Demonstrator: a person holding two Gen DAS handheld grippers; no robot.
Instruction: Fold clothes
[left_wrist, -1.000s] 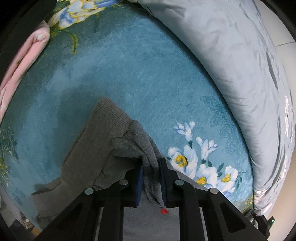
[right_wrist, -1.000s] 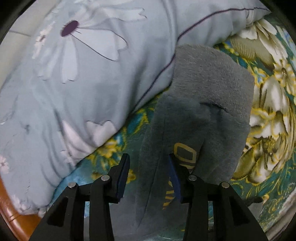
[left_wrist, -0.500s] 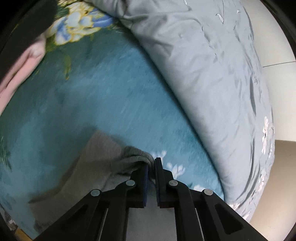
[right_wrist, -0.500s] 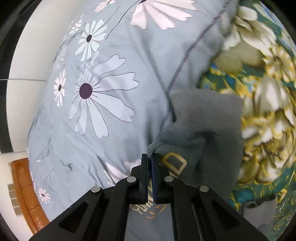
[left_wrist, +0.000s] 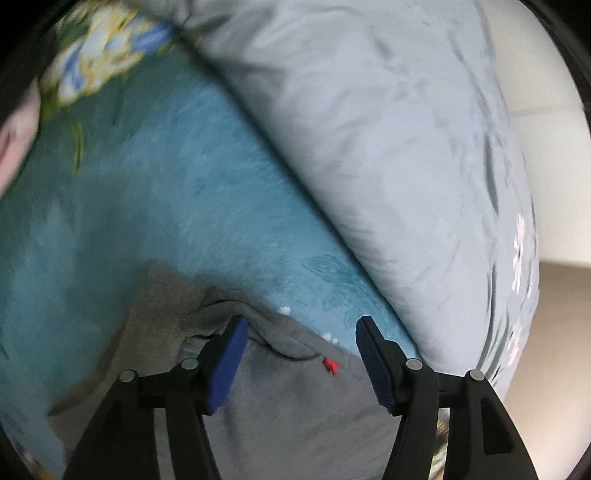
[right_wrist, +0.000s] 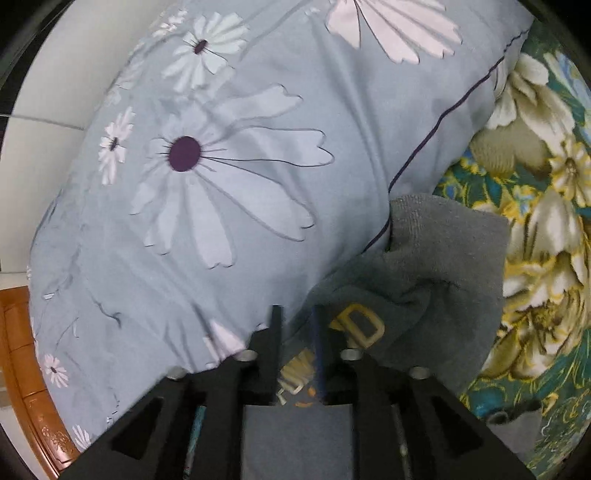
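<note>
— Bed blanket (left_wrist: 192, 206) carries grey sweatshirt (left_wrist: 295, 398); your left gripper (left_wrist: 299, 354) just let go, fingers wide.
— R gripper (right_wrist: 297, 347)?
— Fingers narrow, gripping its printed fold beside quilt (right_wrist: 221, 184). Fold laid; release next.

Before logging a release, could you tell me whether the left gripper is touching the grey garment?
Cannot tell: in the left wrist view, the left gripper is wide open over the grey garment, but any gap beneath the fingers isn't visible.

Crumpled grey sweater (left_wrist: 295, 398) (yellow lettering)
</note>
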